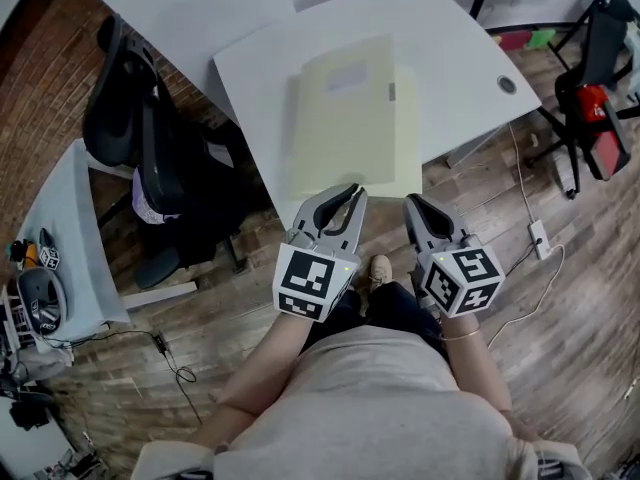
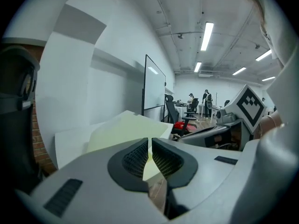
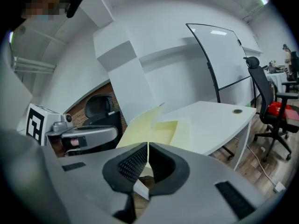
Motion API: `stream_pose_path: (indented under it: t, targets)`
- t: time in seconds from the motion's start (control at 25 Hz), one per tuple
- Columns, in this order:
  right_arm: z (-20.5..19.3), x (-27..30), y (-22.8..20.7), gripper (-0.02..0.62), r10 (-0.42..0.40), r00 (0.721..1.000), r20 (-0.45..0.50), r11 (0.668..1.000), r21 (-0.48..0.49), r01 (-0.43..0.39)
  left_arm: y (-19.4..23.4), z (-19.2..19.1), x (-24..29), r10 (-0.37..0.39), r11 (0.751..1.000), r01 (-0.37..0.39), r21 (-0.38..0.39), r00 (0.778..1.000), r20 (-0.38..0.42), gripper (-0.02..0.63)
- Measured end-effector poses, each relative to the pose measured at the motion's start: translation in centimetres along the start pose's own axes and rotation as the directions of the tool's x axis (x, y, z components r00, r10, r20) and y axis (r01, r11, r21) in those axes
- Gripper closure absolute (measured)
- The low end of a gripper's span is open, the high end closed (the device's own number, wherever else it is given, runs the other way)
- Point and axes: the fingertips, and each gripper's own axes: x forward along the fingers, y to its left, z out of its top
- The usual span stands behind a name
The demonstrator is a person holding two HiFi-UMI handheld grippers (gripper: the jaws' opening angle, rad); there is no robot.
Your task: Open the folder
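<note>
Head view shows the person standing at the near edge of a white table, a gripper in each hand held out low in front of the body. The folder, pale yellow, lies flat and closed on the table with its cover down. Its near edge sits right at the table's near edge, and a paler label patch shows towards its far end.

The left gripper points at the folder's near edge, its tips just at that edge. Whether they touch it I cannot tell from up here. The right gripper sits beside it, close to the folder's near right corner, the two marker cubes side by side above the person's knees.

From the left gripper view, the left gripper has its claw closed, pads together with nothing caught in them, and the folder lies just ahead of the tips. The right gripper view tells the same: the right gripper has its pads pressed together, empty, with the folder ahead on the table.

A black office chair stands at the table's left, on a wood floor.
</note>
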Motion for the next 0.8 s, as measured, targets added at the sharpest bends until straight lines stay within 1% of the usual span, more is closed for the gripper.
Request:
stream_pose_path:
  t: [0.16,0.24,0.36,0.44,0.52,0.64,0.72,0.8]
  targets:
    - [-0.6,0.6,-0.5,0.572,0.007,1.0,-0.026,1.0,0.007,-0.007,0.5,0.4,0.0,0.036,0.998,-0.037,0.06,0.999,0.005,0.575]
    - [-0.8,0.9,-0.7,0.572,0.014,0.999,-0.038,1.0,0.014,-0.013,0.7,0.3,-0.1,0.046,0.996,-0.045,0.08,0.999,-0.001,0.522]
    - [-1.1,1.4,-0.8,0.572,0.017,0.999,-0.048,1.0,0.016,-0.017,0.7,-0.1,0.0,0.044,0.994,-0.042,0.101,0.999,-0.015,0.483]
    - [-1.3,1.7,-0.9,0.572,0.02,0.998,-0.055,1.0,0.018,-0.019,0.6,-0.5,0.2,0.038,0.992,-0.033,0.121,0.999,-0.034,0.462]
    - [-1.5,2.0,-1.0,0.572,0.026,0.998,-0.063,0.999,0.024,-0.024,0.5,-1.1,0.4,0.044,0.987,-0.034,0.158,0.997,-0.061,0.442]
    - [-1.9,2.3,-1.0,0.572,0.033,0.997,-0.076,0.999,0.027,-0.031,1.0,-2.1,0.8,0.084,0.973,-0.061,0.224,0.992,-0.097,0.41]
    - [-2.3,2.6,-1.0,0.572,0.036,0.995,-0.088,0.999,0.02,-0.034,1.3,-2.5,1.1,0.11,0.966,-0.079,0.248,0.987,-0.117,0.38]
    - [-2.6,2.9,-1.1,0.572,0.038,0.994,-0.102,0.999,0.012,-0.037,1.6,-3.0,1.4,0.125,0.96,-0.085,0.265,0.983,-0.135,0.376]
